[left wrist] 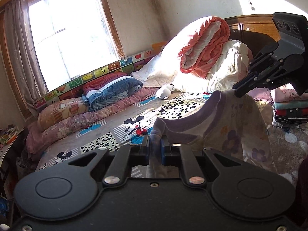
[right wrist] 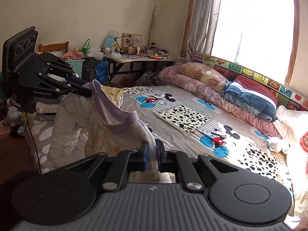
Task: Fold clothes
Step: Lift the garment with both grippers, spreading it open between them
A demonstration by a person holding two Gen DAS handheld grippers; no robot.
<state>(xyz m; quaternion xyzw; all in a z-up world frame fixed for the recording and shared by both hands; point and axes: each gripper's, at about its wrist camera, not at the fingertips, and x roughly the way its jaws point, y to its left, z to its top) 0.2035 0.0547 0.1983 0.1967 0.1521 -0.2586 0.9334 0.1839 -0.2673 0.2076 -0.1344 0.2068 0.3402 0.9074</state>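
Both grippers, left (left wrist: 155,144) and right (right wrist: 152,150), jaws clenched on floral top (left wrist: 231,127), seemingly above bed (left wrist: 107,132).

Mickey Mouse bedsheet (left wrist: 107,134) is covering the bed. Striped folded blanket (left wrist: 111,88) is lying on long pink pillows (right wrist: 204,90) beside the window (left wrist: 71,30). White-and-orange quilt (left wrist: 202,57) is piling up near the headboard (left wrist: 256,26). Cluttered desk (right wrist: 138,57) is standing in the corner.
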